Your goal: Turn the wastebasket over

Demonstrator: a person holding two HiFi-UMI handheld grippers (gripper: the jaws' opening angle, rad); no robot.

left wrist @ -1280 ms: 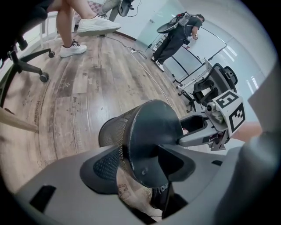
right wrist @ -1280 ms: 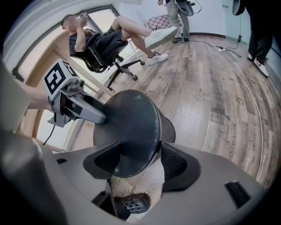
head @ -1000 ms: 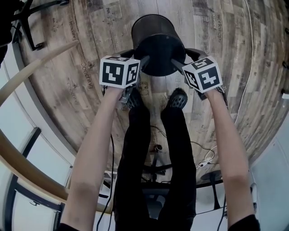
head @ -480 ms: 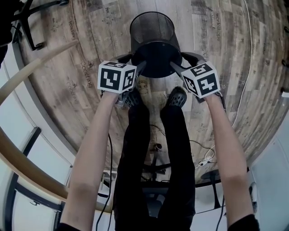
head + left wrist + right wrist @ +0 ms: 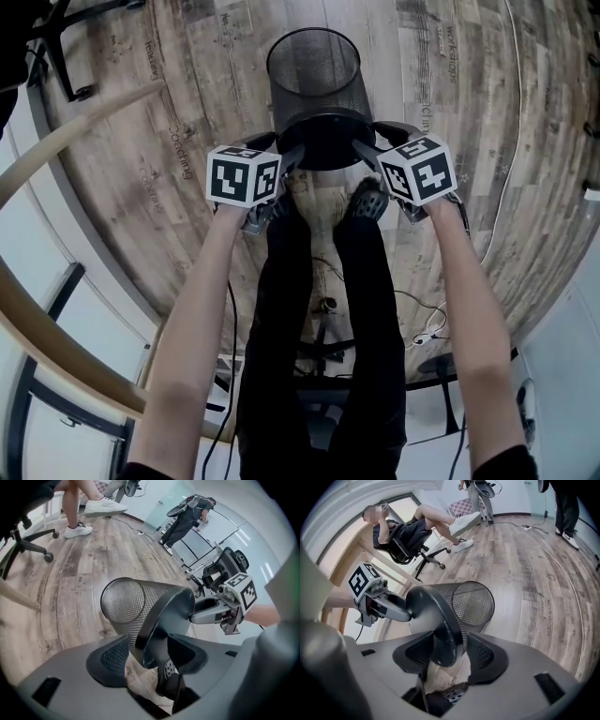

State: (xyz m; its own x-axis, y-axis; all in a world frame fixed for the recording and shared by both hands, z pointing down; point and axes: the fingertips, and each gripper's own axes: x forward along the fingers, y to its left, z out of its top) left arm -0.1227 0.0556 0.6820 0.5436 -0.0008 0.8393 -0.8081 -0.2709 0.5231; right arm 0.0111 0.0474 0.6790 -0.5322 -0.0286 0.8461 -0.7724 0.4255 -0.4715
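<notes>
both grippers are on the wastebasket (image 5: 314, 84), one at each side of its solid round base, probably so it can pivot between them. the left gripper (image 5: 277, 148) is clamped across the base rim. the right gripper (image 5: 377, 141) has just been closing its jaws, and they pinch the rim too. the black wire-mesh cylinder is held tilted over the wood-plank floor (image 5: 187, 112), open mouth pointing away from the person.

This looks like an open office. A wood-plank floor (image 5: 169, 141) runs throughout. At the upper left of the right gripper view, a person (image 5: 401, 527) sits in a castered office chair (image 5: 417, 550). Glass partitions (image 5: 154, 503) and a wire-mesh wastebasket (image 5: 314, 70) also fit.
</notes>
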